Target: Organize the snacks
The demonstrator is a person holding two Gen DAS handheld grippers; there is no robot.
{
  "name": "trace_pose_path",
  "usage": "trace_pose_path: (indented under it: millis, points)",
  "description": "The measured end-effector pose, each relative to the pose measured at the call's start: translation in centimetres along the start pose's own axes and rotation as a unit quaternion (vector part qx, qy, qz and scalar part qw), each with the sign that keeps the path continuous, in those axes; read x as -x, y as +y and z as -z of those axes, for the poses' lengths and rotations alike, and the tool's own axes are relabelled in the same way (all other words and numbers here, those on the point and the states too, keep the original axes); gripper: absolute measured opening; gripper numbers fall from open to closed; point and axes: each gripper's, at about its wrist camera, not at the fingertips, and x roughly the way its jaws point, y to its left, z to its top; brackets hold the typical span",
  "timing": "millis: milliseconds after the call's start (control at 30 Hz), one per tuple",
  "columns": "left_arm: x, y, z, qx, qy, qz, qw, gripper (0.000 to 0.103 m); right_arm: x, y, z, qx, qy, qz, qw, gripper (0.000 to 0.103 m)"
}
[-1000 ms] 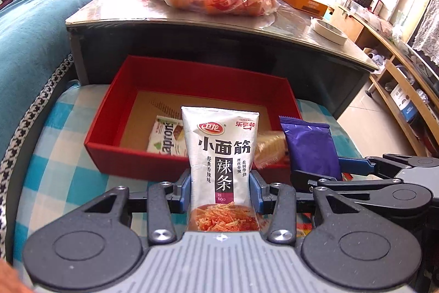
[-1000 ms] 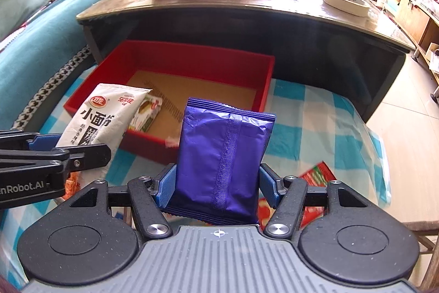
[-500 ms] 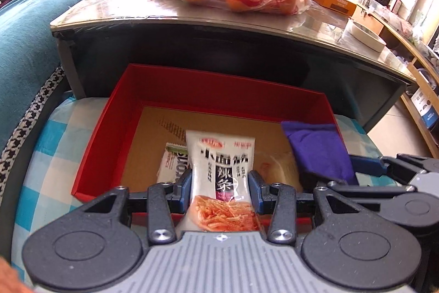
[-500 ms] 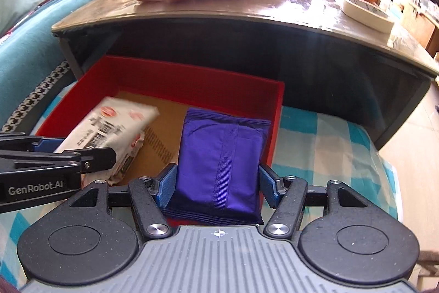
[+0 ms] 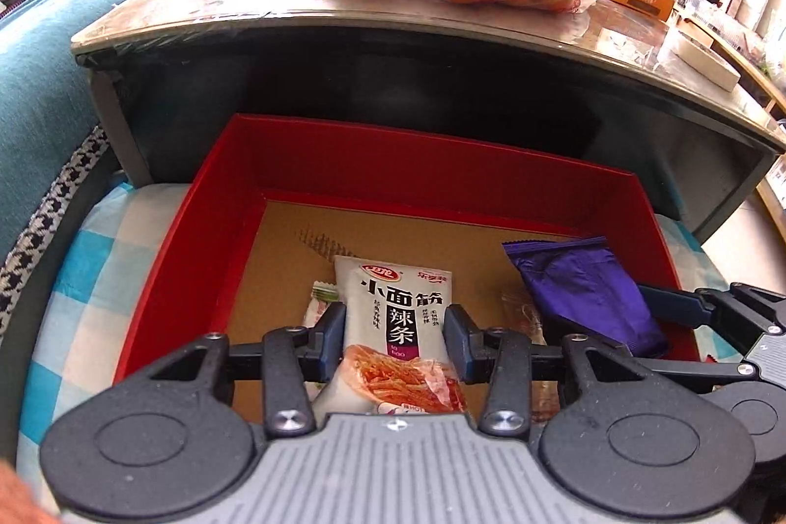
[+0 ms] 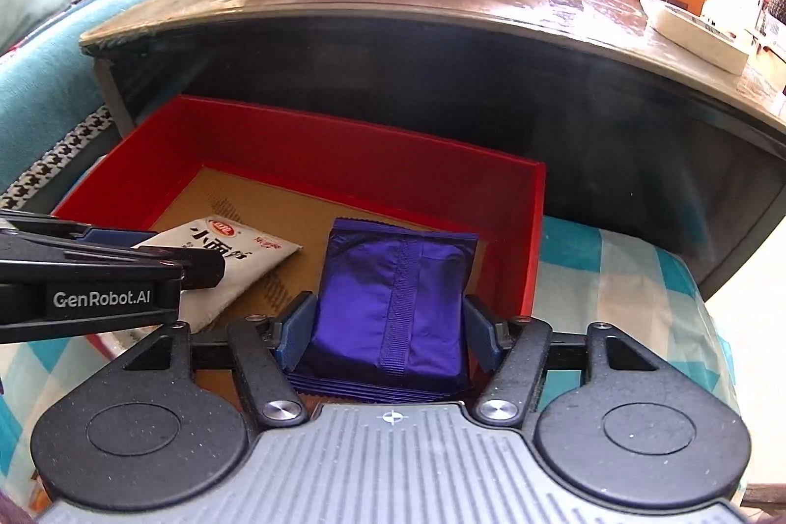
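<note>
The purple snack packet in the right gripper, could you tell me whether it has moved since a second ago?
Yes. The purple packet has gone forward and down, from before the red box's near wall to inside it.

We hold the left gripper (image 5: 395, 340) angled downward, its jaws just having opened a little, with the blue pads at the sides of a white packet (image 5: 393, 327). Just beside it, our right gripper (image 6: 388, 330) tilts down the same way, jaws also easing apart around a purple packet (image 6: 393, 303).
</note>
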Motion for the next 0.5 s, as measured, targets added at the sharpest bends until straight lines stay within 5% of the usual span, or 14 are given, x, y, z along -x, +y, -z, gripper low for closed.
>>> trace_pose_path:
  millis: [233, 500]
  points:
    - [0.8, 0.0, -0.3, 0.009, -0.009, 0.001, 0.9999, 0.09, 0.1, 0.0, -0.2, 0.0, -0.004, -0.005, 1.0, 0.082]
    - [2.8, 0.3, -0.5, 0.025, -0.023, 0.01, 0.9994, 0.097, 1.9, -0.8, -0.4, -0.014, -0.016, -0.007, 1.0, 0.082]
